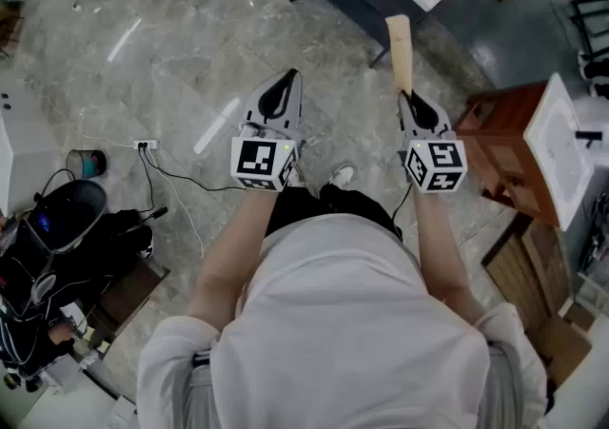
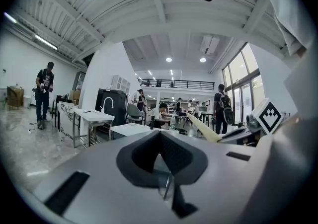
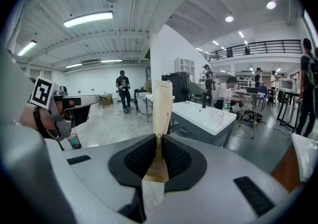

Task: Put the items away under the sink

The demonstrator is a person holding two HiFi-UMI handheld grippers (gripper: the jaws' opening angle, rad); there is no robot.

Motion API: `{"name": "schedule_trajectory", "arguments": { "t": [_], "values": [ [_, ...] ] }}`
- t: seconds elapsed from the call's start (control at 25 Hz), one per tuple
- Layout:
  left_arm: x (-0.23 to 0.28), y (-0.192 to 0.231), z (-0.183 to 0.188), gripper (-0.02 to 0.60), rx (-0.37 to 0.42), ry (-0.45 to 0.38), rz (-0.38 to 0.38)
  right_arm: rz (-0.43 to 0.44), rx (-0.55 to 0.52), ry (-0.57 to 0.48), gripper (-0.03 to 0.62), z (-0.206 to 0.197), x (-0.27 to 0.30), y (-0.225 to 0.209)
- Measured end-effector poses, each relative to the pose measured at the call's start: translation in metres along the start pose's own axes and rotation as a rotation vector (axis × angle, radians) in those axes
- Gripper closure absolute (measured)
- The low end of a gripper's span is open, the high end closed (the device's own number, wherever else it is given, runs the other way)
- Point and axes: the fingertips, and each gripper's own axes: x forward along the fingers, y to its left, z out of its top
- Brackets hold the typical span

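Although not yet stowed, gripped a long tan paper packet (image 3: 162, 101) upright between the closed jaws of the right gripper (image 3: 158, 142), above open floor. Held the left gripper (image 2: 161, 146) pressed together on nothing. Stood near the wooden cabinet (image 1: 502, 146), off to the right. Judged as early stage: yet to carry across, place beneath the sink (image 1: 557, 146) and release.

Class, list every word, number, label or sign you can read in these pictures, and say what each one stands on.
No text reads clearly anywhere.
Tan packet clamped in the right gripper: rows of tiny print, too small and blurred to read.
Marker cubes on the left gripper and the right gripper: black-and-white square patterns only, no letters or numbers.
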Motion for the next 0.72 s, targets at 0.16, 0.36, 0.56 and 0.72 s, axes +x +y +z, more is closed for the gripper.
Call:
{"name": "schedule_trajectory", "arguments": {
  "t": [0.16,0.36,0.56,0.72],
  "values": [
    [0.006,-0.001,0.003,0.578,-0.003,-0.009,-0.024,-0.018,0.010,-0.010,0.531,0.000,0.000,0.004],
    [0.013,-0.009,0.003,0.578,-0.019,-0.009,-0.043,-0.016,0.032,-0.036,0.536,0.004,0.000,0.003],
    [0.026,-0.014,0.005,0.578,-0.028,-0.009,-0.053,0.014,0.041,-0.052,0.537,0.013,0.009,0.008],
    [0.030,-0.015,-0.004,0.578,-0.040,0.010,-0.037,0.031,0.048,-0.055,0.537,0.012,0.013,0.005]
  ]
}}
